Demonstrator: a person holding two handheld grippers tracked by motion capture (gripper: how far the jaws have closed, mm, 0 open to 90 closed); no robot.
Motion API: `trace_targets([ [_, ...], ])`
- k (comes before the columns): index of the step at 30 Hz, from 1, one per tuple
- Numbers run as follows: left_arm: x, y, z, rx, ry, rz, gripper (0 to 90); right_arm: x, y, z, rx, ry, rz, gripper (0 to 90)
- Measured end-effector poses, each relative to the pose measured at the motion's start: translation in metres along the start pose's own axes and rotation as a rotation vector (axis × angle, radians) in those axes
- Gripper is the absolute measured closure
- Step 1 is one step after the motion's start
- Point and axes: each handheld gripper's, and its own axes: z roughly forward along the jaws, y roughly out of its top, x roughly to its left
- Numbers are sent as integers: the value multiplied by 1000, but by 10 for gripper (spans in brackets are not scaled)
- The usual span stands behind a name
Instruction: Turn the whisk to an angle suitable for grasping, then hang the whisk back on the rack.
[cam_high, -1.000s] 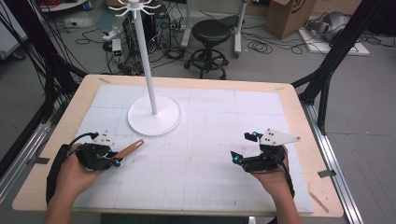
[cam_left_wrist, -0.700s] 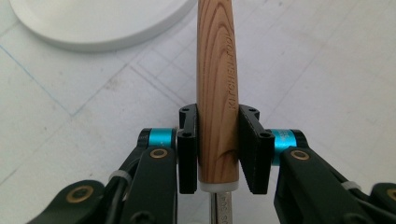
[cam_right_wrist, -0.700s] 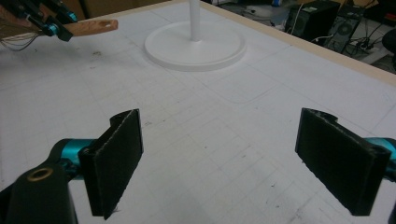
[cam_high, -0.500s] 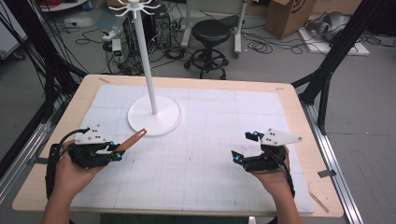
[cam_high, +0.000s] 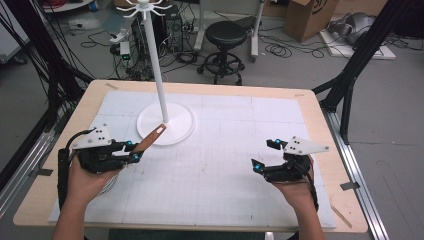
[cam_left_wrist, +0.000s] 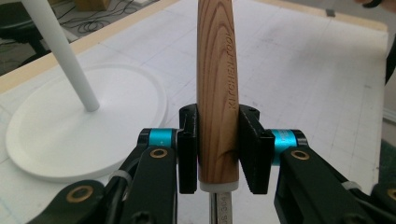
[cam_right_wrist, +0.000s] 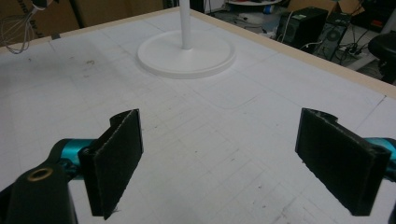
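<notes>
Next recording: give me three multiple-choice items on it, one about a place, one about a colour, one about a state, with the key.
1. Where does the white stand rest?
A. left half of the table
B. right edge
C. the floor

2. What colour are the rings on the left gripper?
A. red
B. teal
C. yellow

3. How is the right gripper?
A. shut on a cloth
B. shut empty
C. open, empty

Key: 1 A, its round base sits left of centre. 2 B, teal rings flank the jaws clamping the wooden handle. 3 C, the jaws stand wide apart above the mat.
</notes>
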Motion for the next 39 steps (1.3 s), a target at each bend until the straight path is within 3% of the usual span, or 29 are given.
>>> trace_targets([
  [8,1,-2,10,-38,-19,1,710,-5,-3,2,4,-2,16,139],
  [25,2,2,6,-103,-20,-16,709,-3,-4,2,12,-2,13,140],
  [30,3,9,10,-129,-22,-4,709,0,-3,1,15,-5,-3,140],
  [39,12,38,15,-273,-30,-30,709,4,-2,4,27,3,-15,140],
])
